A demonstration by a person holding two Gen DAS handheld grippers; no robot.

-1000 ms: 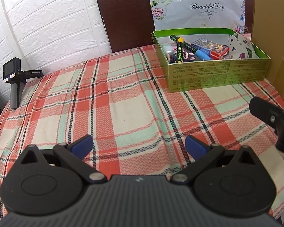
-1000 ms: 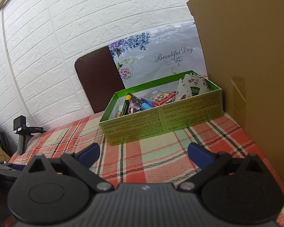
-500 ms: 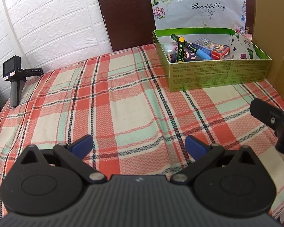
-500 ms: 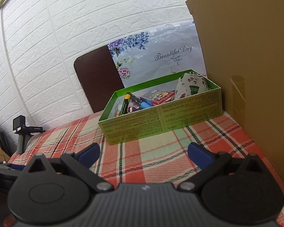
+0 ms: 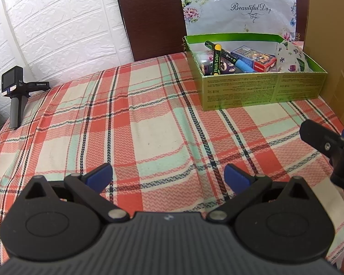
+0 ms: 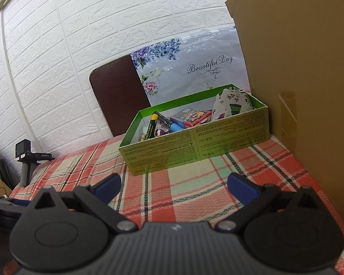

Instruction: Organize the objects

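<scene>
- Bench (image 5: 149, 126) under a plaid cloth, bare of loose items across the whole visible middle; near-right corner cut off behind the claws.
- Cardboard sheet (image 6: 309, 68) standing along the right edge, touching or just beside the box; cannot tell which.
- Dark board (image 5: 149, 16) and floral bag (image 5: 240, 6) leaning on the wall behind the box.
- Green box (image 5: 259, 87) at the far right of the bench, already holding the sorted things.
- Left claw (image 5: 168, 175) spread wide, gripping nothing, low over the near edge of the cloth.
- Right claw (image 6: 174, 184) likewise spread wide and empty, pointed at the box; only one finger of it seen at the right border of the left view.
- Grey-handled camera (image 5: 15, 91) upright at the far-left edge, well apart from the box.
- Patterned pouch (image 6: 231, 104) in the box's right end, card pack (image 6: 191, 115) beside it, markers (image 5: 216, 59) leaning at the left end with a small purple figure (image 5: 223, 67) below; lower contents hidden by the box wall.
- Judged near the end of the task: nothing loose left in sight, so likely a pause or wrap-up.
- Next move, if any: scan beyond the frame for stray items, or draw both claws back.
</scene>
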